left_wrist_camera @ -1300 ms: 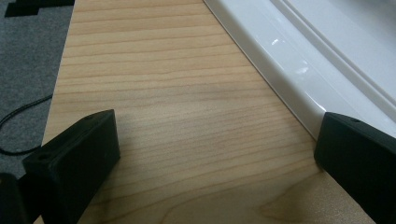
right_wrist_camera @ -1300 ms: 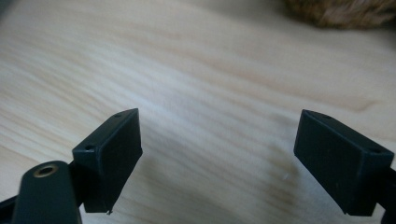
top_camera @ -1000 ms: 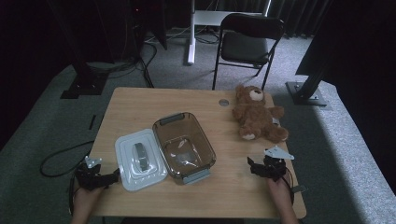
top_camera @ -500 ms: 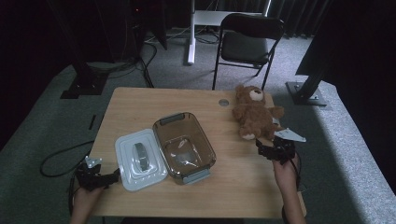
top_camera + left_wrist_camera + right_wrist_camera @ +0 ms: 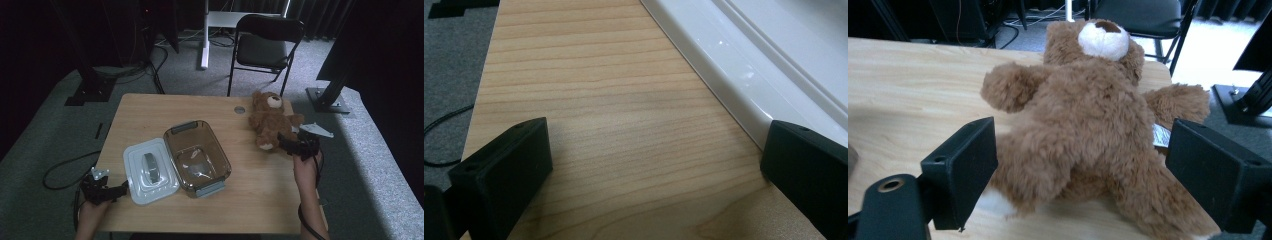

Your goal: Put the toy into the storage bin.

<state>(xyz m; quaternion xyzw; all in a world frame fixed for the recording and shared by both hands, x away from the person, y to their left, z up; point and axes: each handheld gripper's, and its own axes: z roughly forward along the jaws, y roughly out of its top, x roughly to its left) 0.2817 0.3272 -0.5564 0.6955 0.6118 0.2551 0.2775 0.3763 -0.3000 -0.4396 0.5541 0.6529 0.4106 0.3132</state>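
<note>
Teddy bear [image 5: 272,120] lay on its back at the far right of the table [image 5: 150,107], framed by the wide-open jaws of the right gripper [image 5: 290,145] but not yet gripped.

Going by the layout, packing the toy away looked barely begun: the wooden table carried a brown see-through box [image 5: 197,156] at its middle, uncovered and holding nothing that could be made out beyond glare on its bottom, with its white lid [image 5: 150,170] lying flat just beside it on the left. The bear rested well apart from the box, its legs toward the person, so the grasp, the carry and the lidding all appeared left to do. The left gripper [image 5: 107,190] sat low at the near left corner, jaws spread and holding nothing, one tip close against the lid's edge.
</note>
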